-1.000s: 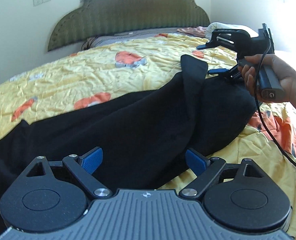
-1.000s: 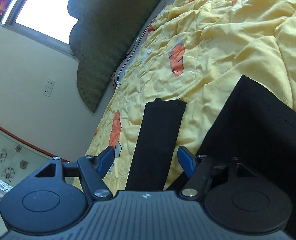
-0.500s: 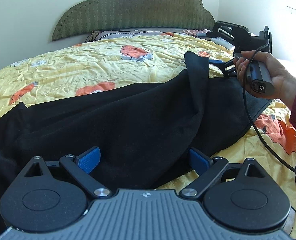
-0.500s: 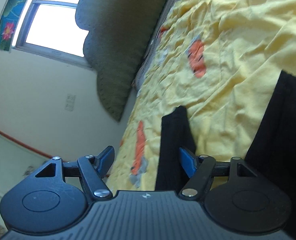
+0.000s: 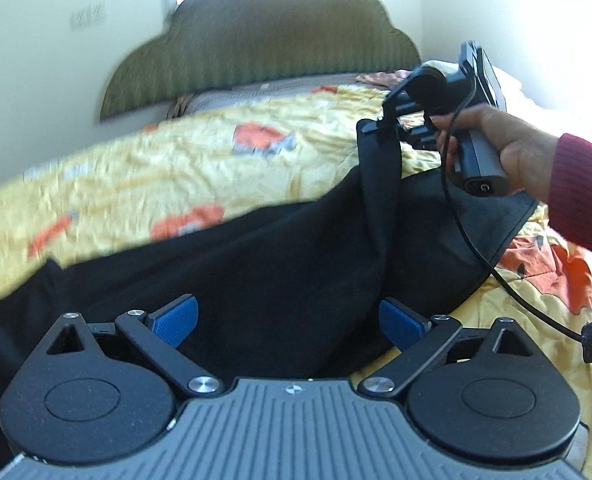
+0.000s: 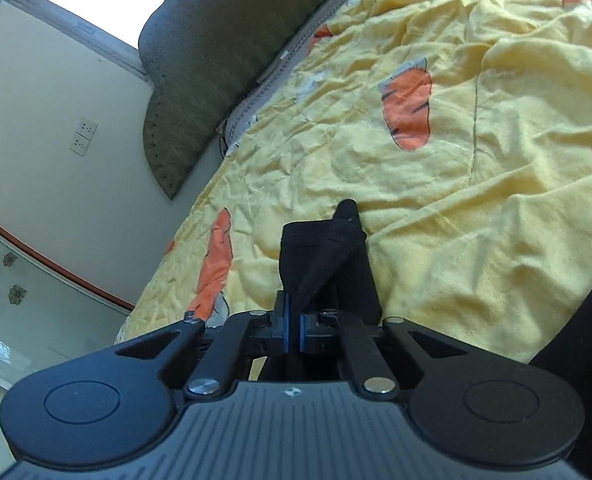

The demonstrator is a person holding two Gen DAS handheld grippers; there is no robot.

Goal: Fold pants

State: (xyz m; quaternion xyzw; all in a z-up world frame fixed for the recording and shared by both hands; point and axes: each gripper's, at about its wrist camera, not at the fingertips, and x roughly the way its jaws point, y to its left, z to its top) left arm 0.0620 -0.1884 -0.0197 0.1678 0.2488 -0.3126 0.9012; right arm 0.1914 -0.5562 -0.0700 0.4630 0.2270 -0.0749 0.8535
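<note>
Black pants [image 5: 280, 264] lie spread across a yellow bedspread. My left gripper [image 5: 288, 318] is open, its blue pads on either side of the cloth just above the near edge. My right gripper [image 6: 294, 330] is shut on a corner of the pants [image 6: 328, 256], which sticks up past the pads. In the left wrist view the right gripper [image 5: 380, 126] holds that corner lifted above the bed, so a strip of cloth hangs down from it.
The yellow bedspread [image 5: 200, 172] with orange carrot prints [image 6: 408, 112] covers the bed. A green padded headboard [image 5: 256, 56] stands at the far end against a cream wall. A black cable [image 5: 508, 284] trails from the right gripper across the bed.
My right gripper has shut on the pants corner; it was open around it before. It holds the corner raised. My left gripper stays open over the cloth.
</note>
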